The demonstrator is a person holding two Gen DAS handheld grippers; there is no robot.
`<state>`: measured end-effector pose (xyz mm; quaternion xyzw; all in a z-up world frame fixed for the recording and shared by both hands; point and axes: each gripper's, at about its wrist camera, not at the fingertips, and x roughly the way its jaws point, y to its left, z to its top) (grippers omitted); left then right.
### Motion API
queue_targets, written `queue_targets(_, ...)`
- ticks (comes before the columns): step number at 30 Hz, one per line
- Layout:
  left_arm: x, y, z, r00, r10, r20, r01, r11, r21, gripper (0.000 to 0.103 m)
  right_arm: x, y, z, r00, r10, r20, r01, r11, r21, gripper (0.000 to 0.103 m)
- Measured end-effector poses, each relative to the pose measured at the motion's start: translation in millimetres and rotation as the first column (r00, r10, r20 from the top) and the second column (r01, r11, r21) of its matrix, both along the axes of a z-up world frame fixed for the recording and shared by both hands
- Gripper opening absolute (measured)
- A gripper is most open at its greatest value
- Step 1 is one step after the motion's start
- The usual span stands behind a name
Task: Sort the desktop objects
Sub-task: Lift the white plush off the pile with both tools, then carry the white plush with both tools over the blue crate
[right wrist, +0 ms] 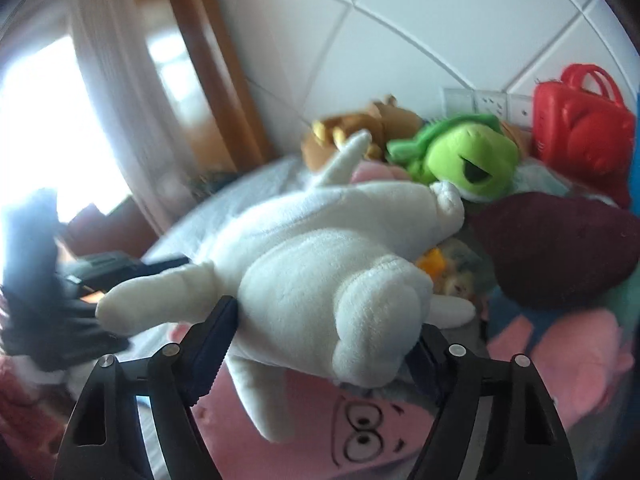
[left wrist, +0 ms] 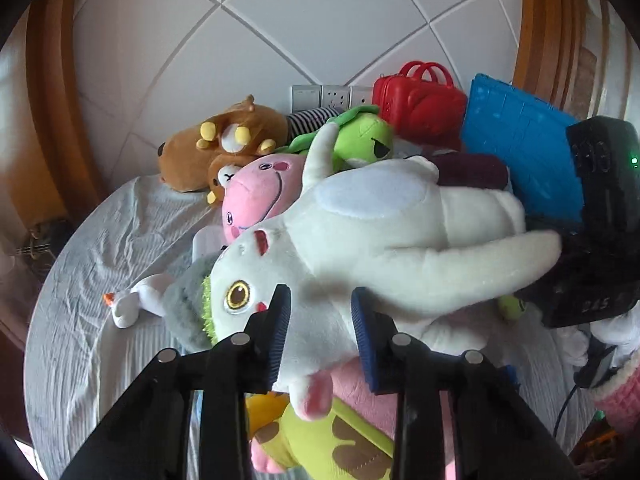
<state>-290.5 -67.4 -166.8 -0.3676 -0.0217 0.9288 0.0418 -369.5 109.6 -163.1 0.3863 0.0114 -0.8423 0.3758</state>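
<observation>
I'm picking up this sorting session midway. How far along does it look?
Done: nothing looks clearly sorted; the brown plush, green frog plush and red toy case are bunched against the wall. In hand: the left gripper and right gripper both clamp the white plush. Left: the pink plush and yellow plush underneath.

Right tool (right wrist: 324, 344) grips big white plush toy (right wrist: 320, 264), one black finger (right wrist: 212, 344) pressed on each side of its fat body. Toy lifted above pink star plush (right wrist: 360, 432). Green frog plush (right wrist: 472, 156) behind. Red plastic bag (right wrist: 580, 128) by tiled wall (right wrist: 440, 20). Dark red cushion (right wrist: 560, 248) right.
</observation>
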Motion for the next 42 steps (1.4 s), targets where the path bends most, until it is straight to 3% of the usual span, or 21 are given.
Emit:
queue_targets(1,1,-5,-1,1.000,0.020,0.013,-0.020,1.000,0.016,0.036,-3,2,-6,0.999,-0.015,0.038,0.015,1.000,0.002,0.077)
queue_targets(3,3,-19,-9,0.997,0.057,0.047,-0.059,0.998,0.036,0.053,-4,10,-16,0.995,-0.040,0.087,0.042,0.999,-0.021,0.077)
queue_targets(5,5,-31,-18,0.994,0.081,0.073,-0.084,0.995,0.043,0.084,-5,17,-21,0.991,-0.069,0.116,0.073,0.997,-0.037,0.077)
queue_targets(8,7,-48,-32,0.987,0.113,0.112,-0.119,0.991,0.056,0.087,-12,24,-22,0.986,-0.095,0.136,0.103,0.994,-0.047,0.077)
queue_targets(12,1,-52,-42,0.992,0.078,0.104,-0.092,0.986,0.141,0.087,-26,30,-25,0.982,-0.110,0.152,0.120,0.991,-0.056,0.078)
queue_targets(15,-14,-48,-44,0.995,0.038,0.088,-0.053,0.983,0.176,0.103,-36,35,-25,0.983,-0.100,0.157,0.112,0.991,-0.070,0.079)
queue_targets(19,-40,-30,-50,0.996,-0.036,0.086,0.019,0.983,0.183,0.103,-46,39,-25,0.988,-0.070,0.141,0.080,0.995,-0.067,0.087)
queue_targets(24,-58,-26,-34,0.999,-0.053,0.000,0.052,0.982,0.183,0.103,-63,47,-22,0.991,-0.068,0.113,0.079,0.992,-0.096,0.102)
queue_targets(28,-68,-30,-36,0.999,-0.053,0.002,0.052,0.982,0.184,0.103,-77,37,-28,0.992,-0.038,0.123,0.053,0.991,-0.120,0.102)
queue_targets(33,-63,-29,-37,0.999,-0.032,0.000,0.031,0.981,0.190,0.090,-78,32,-40,0.979,-0.017,0.203,0.048,0.988,-0.150,0.091)
queue_targets(42,-18,-18,19,0.994,-0.034,-0.105,0.049,0.989,0.142,0.086,-27,43,12,0.996,-0.013,0.083,0.029,0.979,-0.203,0.089)
